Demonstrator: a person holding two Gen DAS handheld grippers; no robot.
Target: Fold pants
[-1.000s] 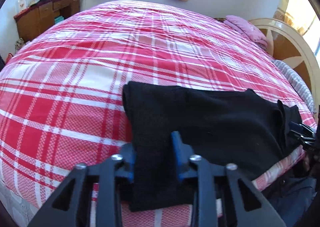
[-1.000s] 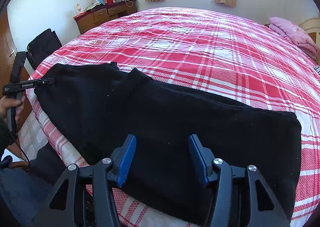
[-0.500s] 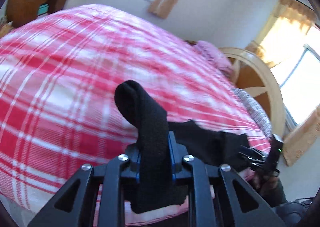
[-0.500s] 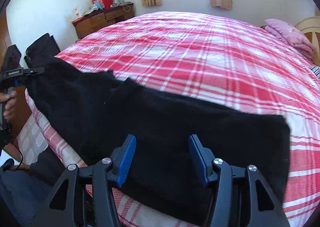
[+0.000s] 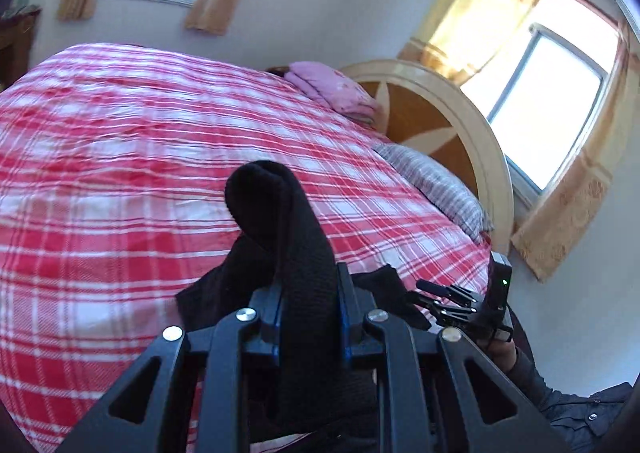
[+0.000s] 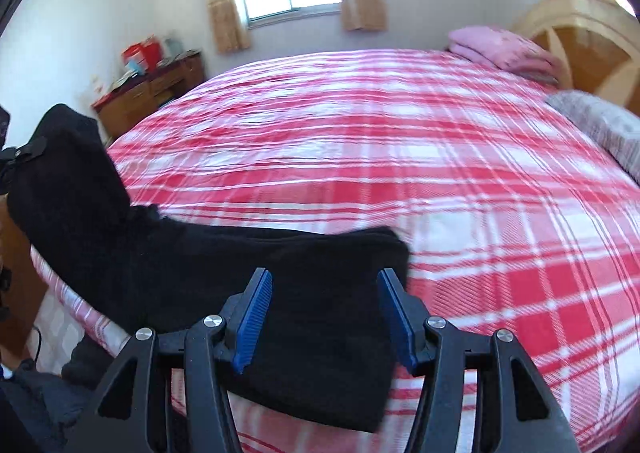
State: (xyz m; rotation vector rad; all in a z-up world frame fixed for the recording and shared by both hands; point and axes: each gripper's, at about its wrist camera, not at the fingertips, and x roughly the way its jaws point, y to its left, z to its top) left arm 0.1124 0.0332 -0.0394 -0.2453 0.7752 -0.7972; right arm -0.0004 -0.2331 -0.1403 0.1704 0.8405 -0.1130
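Black pants [image 6: 248,277] lie along the near edge of a bed with a red and white plaid cover [image 6: 400,157]. My left gripper [image 5: 308,317] is shut on one end of the pants [image 5: 296,253] and holds it lifted above the bed, the fabric bulging up between the jaws. That raised end shows at the far left of the right wrist view [image 6: 68,173]. My right gripper [image 6: 324,317] is open, its blue pads over the other end of the pants, which lies flat. It also shows in the left wrist view [image 5: 460,303].
A pink folded blanket [image 6: 500,49] and a grey striped pillow [image 5: 436,185] lie by the round headboard [image 5: 452,121]. A wooden dresser [image 6: 152,93] stands at the far left. Windows with curtains line the walls.
My left gripper closed on the pants end and lifted it off the bed, swinging toward the right. The pants bunched shorter on the bed. My right gripper stayed open.
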